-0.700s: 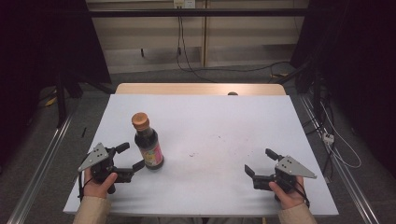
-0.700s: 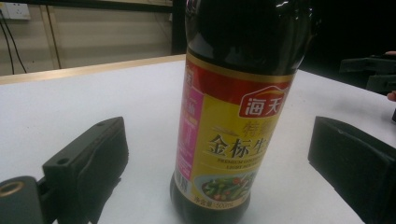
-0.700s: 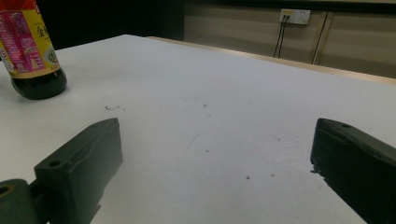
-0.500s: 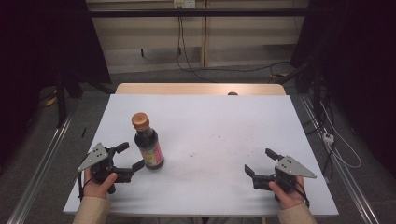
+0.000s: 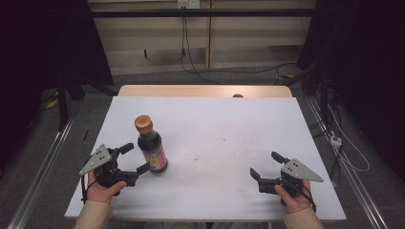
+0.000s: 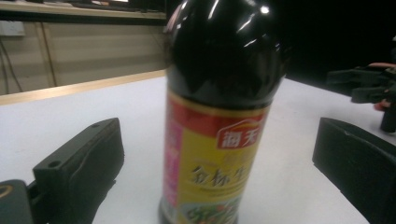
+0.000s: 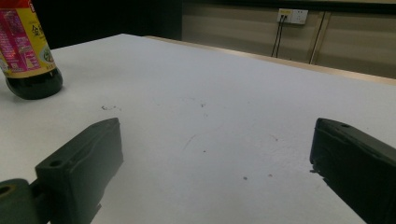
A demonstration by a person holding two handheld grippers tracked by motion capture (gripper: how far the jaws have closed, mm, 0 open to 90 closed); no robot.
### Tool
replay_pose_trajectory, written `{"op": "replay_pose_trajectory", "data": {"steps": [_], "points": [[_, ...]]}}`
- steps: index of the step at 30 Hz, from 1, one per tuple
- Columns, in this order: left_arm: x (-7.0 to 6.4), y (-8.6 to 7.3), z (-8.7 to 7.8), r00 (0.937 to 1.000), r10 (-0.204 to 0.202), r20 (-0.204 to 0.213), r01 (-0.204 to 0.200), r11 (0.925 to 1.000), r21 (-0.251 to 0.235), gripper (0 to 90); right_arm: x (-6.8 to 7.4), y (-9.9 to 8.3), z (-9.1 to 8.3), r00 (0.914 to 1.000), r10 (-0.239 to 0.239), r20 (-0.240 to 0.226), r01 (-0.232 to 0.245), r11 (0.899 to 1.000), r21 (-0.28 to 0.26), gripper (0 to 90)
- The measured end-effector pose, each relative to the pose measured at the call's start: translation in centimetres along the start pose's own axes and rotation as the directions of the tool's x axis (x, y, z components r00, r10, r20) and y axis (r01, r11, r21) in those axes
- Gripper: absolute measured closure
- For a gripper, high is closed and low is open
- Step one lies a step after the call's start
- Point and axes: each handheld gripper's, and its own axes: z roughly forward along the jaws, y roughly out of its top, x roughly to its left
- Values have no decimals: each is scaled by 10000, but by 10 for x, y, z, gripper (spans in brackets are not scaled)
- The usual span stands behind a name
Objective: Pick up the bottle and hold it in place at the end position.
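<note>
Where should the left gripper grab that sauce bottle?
Grip the bottle around its straight labelled body, coming level from the person's side. It stands upright, and the open left gripper already has a jaw on either side; the body looks wider and steadier than the narrow capped neck.

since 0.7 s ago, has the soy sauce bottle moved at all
No. The soy sauce bottle stands upright at the same spot relative to the table's left edge, between the open jaws of the left gripper.

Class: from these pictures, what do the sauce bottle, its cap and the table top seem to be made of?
Sauce bottle: glossy glass or clear plastic, going by sharp highlights over dark liquid; which one is unclear. Its label: printed paper or film. Cap: probably orange-brown plastic, dull sheen. Table top: matte white sheet, scuffed, over a wood-coloured board.
</note>
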Motion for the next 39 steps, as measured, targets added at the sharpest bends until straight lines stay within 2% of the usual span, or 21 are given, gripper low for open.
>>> {"op": "replay_pose_trajectory", "data": {"steps": [5, 10, 14, 19, 22, 24, 28, 33, 37, 39], "points": [[-5, 8, 10, 9998, -159, 76, 159, 9998, -73, 24, -1, -1, -1, 10000, 49, 72, -49, 10000, 12, 21], [-5, 12, 17, 9997, -246, -89, 247, 9997, 33, 45, 0, 0, -1, 10000, 8, 62, -8, 10000, -20, 22], [-5, 14, 25, 9998, -8, -219, 13, 9998, 211, 56, 1, 0, -1, 10000, 15, 36, -15, 10000, -16, 22], [-5, 14, 32, 9995, -29, -314, 40, 9994, 339, 74, 0, 0, -1, 10000, -11, 55, 11, 10000, -3, 23], [-6, 14, 35, 9991, 158, -382, -142, 9990, 418, 94, 0, 0, -1, 10000, -15, 44, 15, 10000, -9, 23], [-6, 14, 37, 9990, 105, -427, -87, 9991, 405, 113, 0, 0, -1, 10000, -33, 33, 33, 10000, -1, 23], [-7, 14, 40, 9983, 323, -486, -299, 9983, 496, 147, 0, 0, -1, 10000, -52, 18, 52, 10000, -6, 24], [-9, 14, 44, 9969, 401, -673, -378, 9987, 353, 197, 0, 0, 0, 10000, -82, 5, 82, 10000, 7, 24], [-8, 14, 45, 9953, 528, -810, -493, 9978, 439, 224, 0, 0, 0, 10000, -84, -4, 84, 10000, 17, 24], [-8, 14, 45, 9949, 512, -874, -479, 9981, 396, 275, -1, 0, 0, 10000, -90, -2, 90, 10000, 9, 25]]}}
